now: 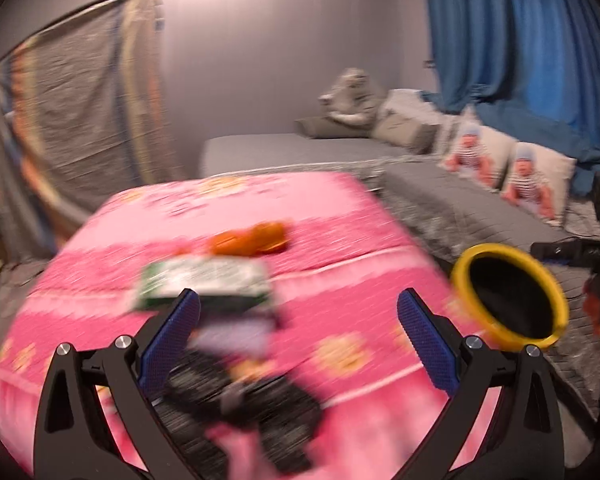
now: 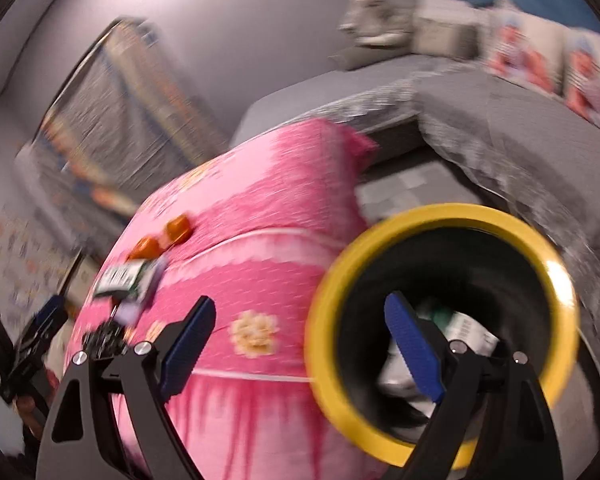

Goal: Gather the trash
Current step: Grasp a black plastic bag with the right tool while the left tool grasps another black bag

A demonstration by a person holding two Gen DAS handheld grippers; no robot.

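On the pink flowered cloth (image 1: 340, 240) lie a green and white packet (image 1: 204, 284), orange wrappers (image 1: 252, 238) behind it, and a blurred dark item (image 1: 240, 392) nearest me. My left gripper (image 1: 300, 304) hangs open above the cloth with nothing between its pads; the packet sits just beyond its left finger. A black bin with a yellow rim (image 2: 420, 216) stands at the cloth's right side. My right gripper (image 2: 300, 304) is open and empty, its right finger (image 2: 412, 344) across the bin's mouth. White and green trash (image 2: 468, 328) lies inside the bin. The packet (image 2: 124, 276) and wrappers (image 2: 164, 236) show at left.
A grey bed (image 1: 300, 148) with cushions (image 1: 532, 176) runs behind and to the right. Blue curtains (image 1: 520, 32) hang at the back right. A draped sheet (image 1: 80, 100) covers the left wall. The bin (image 1: 508, 296) sits between cloth and bed.
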